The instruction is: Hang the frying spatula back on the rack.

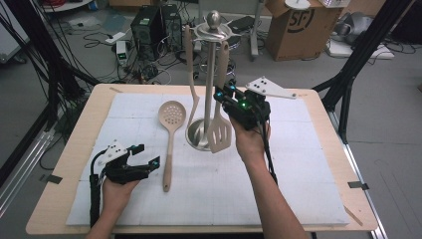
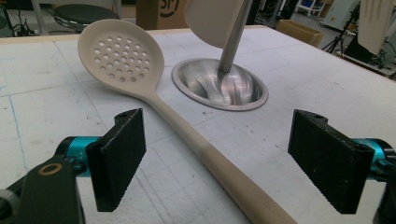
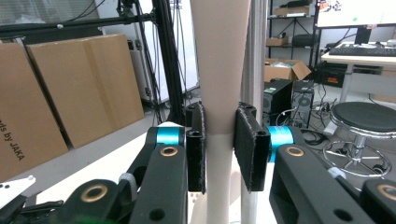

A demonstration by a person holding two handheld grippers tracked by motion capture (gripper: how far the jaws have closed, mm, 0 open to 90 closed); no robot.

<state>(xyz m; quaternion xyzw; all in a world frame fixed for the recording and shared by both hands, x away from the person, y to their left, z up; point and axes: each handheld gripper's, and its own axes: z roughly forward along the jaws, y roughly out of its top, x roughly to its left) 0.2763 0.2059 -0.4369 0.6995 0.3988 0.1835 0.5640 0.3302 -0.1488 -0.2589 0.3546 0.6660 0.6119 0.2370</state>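
Gripping the slotted spatula point(image 1: 219, 130) beside the utensil stand point(image 1: 208, 74), the right hand-held gripper point(image 1: 230, 103) is clamped; left hand-held gripper point(image 1: 142, 158) released near the skimmer point(image 1: 170, 134) on the table point(image 1: 79, 124).

Three utensils: one skimmer point(image 1: 171, 115), one slotted turner point(image 1: 219, 130), one spoon point(image 1: 191, 74); one stand point(image 1: 212, 30).

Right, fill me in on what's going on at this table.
A person holds a gripper in each hand. The right gripper is shut on the handle of the slotted turner, which hangs at the steel rack beside another hanging utensil. The left gripper rests open on the white mat, near the handle of the skimmer, which lies flat beside the rack's base.
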